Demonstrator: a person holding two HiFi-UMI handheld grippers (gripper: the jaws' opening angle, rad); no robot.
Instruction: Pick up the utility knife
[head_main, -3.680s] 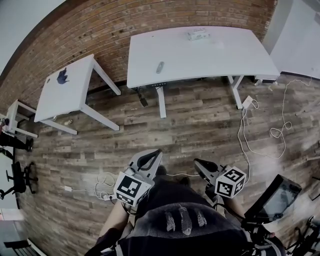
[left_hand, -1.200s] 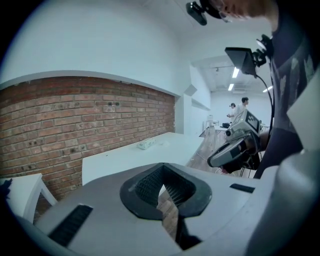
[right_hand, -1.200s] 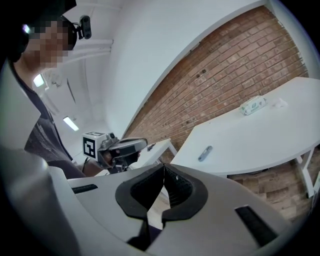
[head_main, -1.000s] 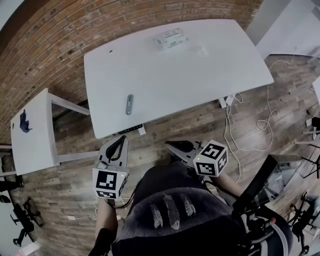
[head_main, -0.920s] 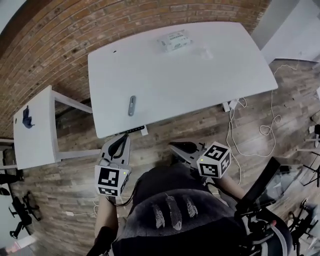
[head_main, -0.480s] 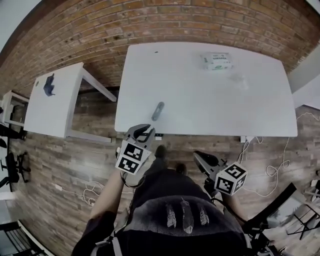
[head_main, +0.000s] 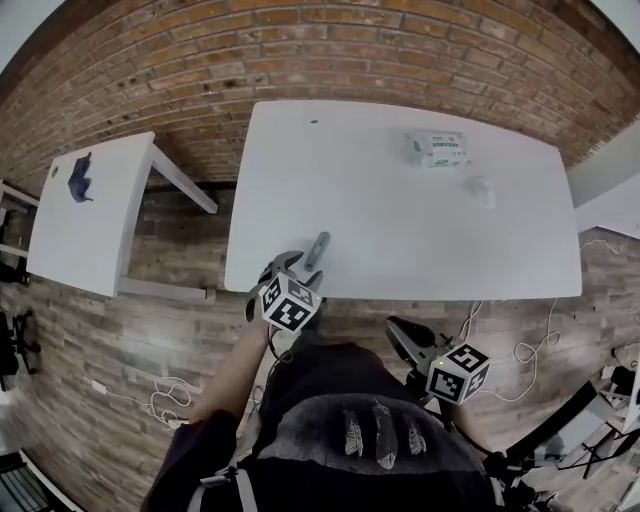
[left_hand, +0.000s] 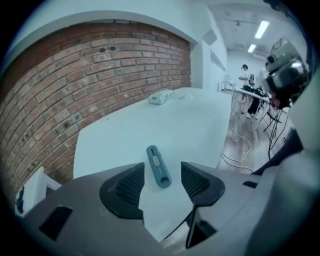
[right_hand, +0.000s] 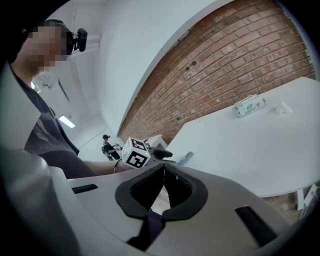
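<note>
The utility knife (head_main: 316, 250) is a slim grey-blue bar lying near the front edge of the white table (head_main: 400, 220). My left gripper (head_main: 288, 266) hangs over that edge, just short of the knife's near end. In the left gripper view the knife (left_hand: 158, 166) lies ahead in the gap between the two dark pads, untouched, as the jaws are opening. My right gripper (head_main: 412, 338) is held back over the floor, away from the table. Its jaws are shut with nothing between them (right_hand: 164, 172). The right gripper view also shows the knife (right_hand: 186, 158).
A pack of wipes (head_main: 437, 149) and a small crumpled white thing (head_main: 481, 190) lie at the table's far right. A smaller white side table (head_main: 85, 215) with a blue object (head_main: 80, 176) stands to the left. A brick wall (head_main: 400, 50) runs behind. Cables (head_main: 160, 395) lie on the wooden floor.
My left gripper has gone forward and down to the table's front edge by the knife, and its jaws have opened. The right gripper has shifted only slightly, still shut.
</note>
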